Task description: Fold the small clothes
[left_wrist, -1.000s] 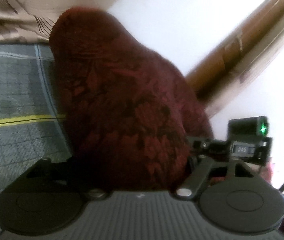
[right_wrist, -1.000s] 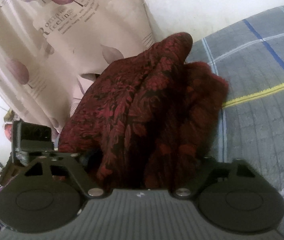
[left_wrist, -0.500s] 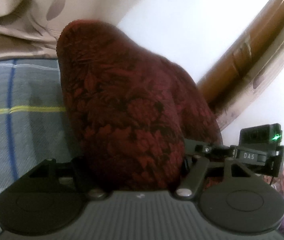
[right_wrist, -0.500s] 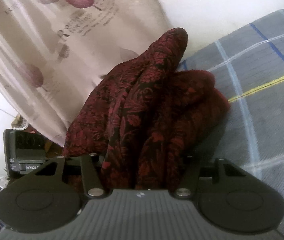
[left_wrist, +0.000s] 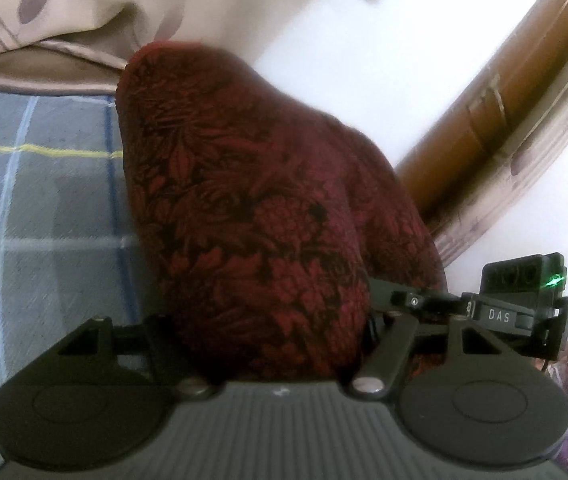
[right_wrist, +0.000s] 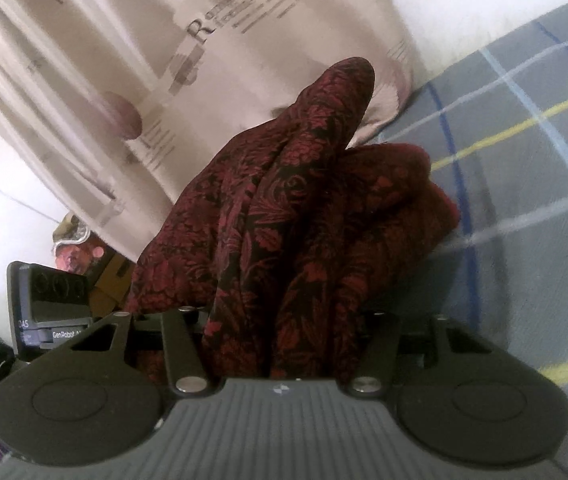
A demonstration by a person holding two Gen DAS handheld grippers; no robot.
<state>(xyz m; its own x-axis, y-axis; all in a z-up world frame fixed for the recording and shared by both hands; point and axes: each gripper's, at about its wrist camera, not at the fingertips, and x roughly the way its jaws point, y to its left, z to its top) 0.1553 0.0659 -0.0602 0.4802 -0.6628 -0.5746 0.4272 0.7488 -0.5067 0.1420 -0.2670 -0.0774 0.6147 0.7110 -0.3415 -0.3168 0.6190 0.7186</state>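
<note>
The dark red patterned garment [left_wrist: 259, 240] is held bunched in the jaws of both the left gripper [left_wrist: 267, 344] and right gripper [right_wrist: 279, 344]. Open checked bedsheet [right_wrist: 524, 200] is seen beside its hanging edge, bounded by a curtain [right_wrist: 163, 60].

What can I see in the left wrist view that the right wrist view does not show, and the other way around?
Only the left wrist view shows the brown wooden frame and the right gripper beside the cloth. Only the right wrist view shows the printed lettering on the beige curtain and the left gripper. Both show the dark red patterned garment bunched up in front of the camera, over the grey checked bedsheet.
</note>
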